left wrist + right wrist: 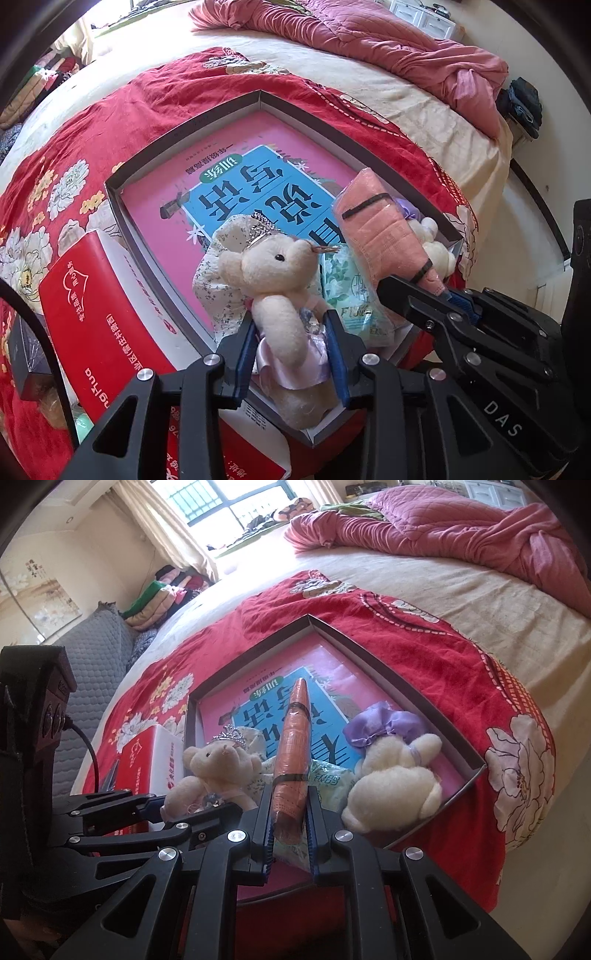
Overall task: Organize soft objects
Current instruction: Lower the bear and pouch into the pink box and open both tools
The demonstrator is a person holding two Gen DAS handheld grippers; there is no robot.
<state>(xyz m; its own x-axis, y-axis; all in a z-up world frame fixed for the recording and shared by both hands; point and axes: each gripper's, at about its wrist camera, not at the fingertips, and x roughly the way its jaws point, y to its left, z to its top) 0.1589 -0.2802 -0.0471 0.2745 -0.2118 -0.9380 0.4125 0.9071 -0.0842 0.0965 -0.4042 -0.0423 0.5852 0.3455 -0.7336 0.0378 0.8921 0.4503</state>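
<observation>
Two soft things are being gripped at once above a shallow grey box lying on a red floral cloth. A cream teddy bear with a small tiara is being clamped round its middle by the left gripper, at the box's near edge. A salmon-pink folded towel, wrapped in clear plastic with black bands, is being pinched at its near end by the right gripper, its far end being pointed over the pink and blue book inside the box. A second plush toy with a purple bow is being seen lying in the box's right corner, beside a green-patterned packet.
</observation>
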